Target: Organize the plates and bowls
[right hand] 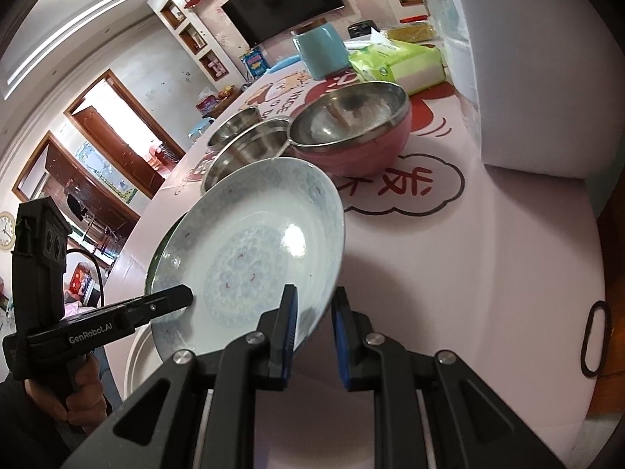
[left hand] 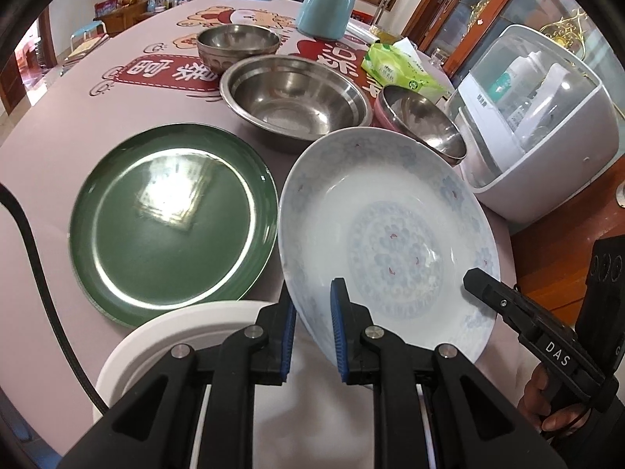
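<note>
Straddling both tongs (left hand: 312, 328) (right hand: 314, 332): patterned plate (left hand: 390, 234) rim.

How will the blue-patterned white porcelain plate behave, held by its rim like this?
The glossy blue-patterned white porcelain plate is probably slippery; both the left gripper and right gripper straddle only its rim. It looks rigid and likely heavy for such an edge hold. Tilted, it may chip if dropped.

Home dining-living room: wall television (right hand: 282, 0), printed-cloth dining table (left hand: 58, 125), wooden doors (right hand: 117, 125).
</note>
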`<state>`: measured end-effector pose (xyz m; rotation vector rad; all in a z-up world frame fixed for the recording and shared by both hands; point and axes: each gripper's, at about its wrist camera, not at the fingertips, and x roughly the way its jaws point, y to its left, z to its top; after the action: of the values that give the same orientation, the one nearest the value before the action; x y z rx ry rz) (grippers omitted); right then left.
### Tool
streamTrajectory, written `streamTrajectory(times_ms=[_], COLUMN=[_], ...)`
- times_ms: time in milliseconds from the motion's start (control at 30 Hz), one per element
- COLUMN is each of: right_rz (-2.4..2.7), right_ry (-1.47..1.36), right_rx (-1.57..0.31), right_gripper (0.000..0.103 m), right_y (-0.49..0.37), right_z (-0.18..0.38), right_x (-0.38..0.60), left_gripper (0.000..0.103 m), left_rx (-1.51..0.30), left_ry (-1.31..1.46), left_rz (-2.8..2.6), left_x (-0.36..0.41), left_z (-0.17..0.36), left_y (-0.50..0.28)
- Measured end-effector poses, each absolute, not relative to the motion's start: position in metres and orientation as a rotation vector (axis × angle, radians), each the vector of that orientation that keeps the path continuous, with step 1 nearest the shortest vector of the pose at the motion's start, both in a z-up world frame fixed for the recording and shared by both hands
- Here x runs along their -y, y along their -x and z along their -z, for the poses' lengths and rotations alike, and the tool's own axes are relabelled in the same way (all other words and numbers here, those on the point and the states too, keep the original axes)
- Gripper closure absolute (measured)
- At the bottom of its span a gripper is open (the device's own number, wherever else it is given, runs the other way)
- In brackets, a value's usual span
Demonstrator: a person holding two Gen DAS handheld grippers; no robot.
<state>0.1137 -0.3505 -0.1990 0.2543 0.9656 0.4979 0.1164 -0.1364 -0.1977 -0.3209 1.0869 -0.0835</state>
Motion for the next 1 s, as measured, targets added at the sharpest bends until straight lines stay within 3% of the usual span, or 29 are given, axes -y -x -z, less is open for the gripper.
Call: streamTrajectory(times_ms=[1000], right_rz=[-0.61], right_ry=[-0.154], right_rx=[-0.915], right_gripper=[0.086], right_y=[-0.049], right_z=[0.165], right_x=[0.318], left_gripper=[0.089], left_rx=[-1.004], left_ry=[0.32], left_rz=[0.035], left_x=[0.114], left_z=[0.153], left_y=[-0.025])
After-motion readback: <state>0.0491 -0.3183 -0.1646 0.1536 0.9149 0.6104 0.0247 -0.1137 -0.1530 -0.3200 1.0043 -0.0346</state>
